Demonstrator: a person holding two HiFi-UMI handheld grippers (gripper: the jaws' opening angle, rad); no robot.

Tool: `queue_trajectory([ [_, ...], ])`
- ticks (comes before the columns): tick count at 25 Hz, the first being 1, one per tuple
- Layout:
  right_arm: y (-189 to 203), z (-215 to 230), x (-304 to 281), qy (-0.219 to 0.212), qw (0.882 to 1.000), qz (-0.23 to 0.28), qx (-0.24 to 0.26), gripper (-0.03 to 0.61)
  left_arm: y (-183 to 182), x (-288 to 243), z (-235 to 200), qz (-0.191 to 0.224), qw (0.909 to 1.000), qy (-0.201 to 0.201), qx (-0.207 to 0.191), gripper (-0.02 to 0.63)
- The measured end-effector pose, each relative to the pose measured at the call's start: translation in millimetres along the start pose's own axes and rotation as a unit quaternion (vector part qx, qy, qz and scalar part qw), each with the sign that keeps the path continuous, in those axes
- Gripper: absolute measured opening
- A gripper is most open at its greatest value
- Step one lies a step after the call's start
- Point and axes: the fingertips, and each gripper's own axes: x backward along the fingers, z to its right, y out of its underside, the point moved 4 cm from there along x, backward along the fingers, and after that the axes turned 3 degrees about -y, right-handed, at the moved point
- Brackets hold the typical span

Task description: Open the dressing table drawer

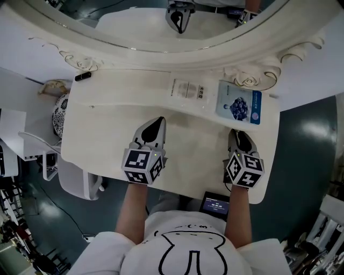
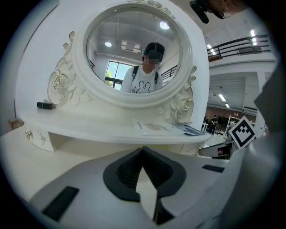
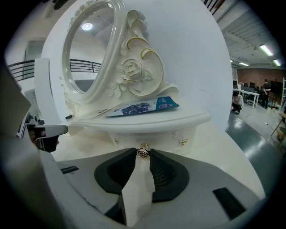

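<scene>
Nothing is open yet: my right gripper [image 3: 142, 153], jaws slightly apart and closing, brackets the small gold knob [image 3: 143, 151] of the shut cream drawer [image 3: 156, 137] under the mirror shelf [image 3: 178, 120], while my left gripper [image 2: 142, 150] hovers, jaws together and empty.

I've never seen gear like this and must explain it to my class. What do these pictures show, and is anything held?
A person holds tongs in each hand at a white dressing table with a mirror. One picture looks down from a head camera; the others look along each pair of tongs. The shelf holds a blue packet, a white packet and a small black thing. The left tongs are shut, empty; the right tongs are closing around a gold drawer knob.
</scene>
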Motion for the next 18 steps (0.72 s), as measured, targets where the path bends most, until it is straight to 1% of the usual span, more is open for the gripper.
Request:
queue_trajectory([
  [1, 0, 0, 0, 0.000, 1.000, -0.001, 0.002, 0.115, 0, 0, 0, 0.000, 1.0000, 0.000, 0.000, 0.008],
  [18, 2, -1, 4, 0.003, 1.000, -0.013, 0.001, 0.114, -1, 14, -3, 0.004, 0.9999, 0.002, -0.010, 0.008],
])
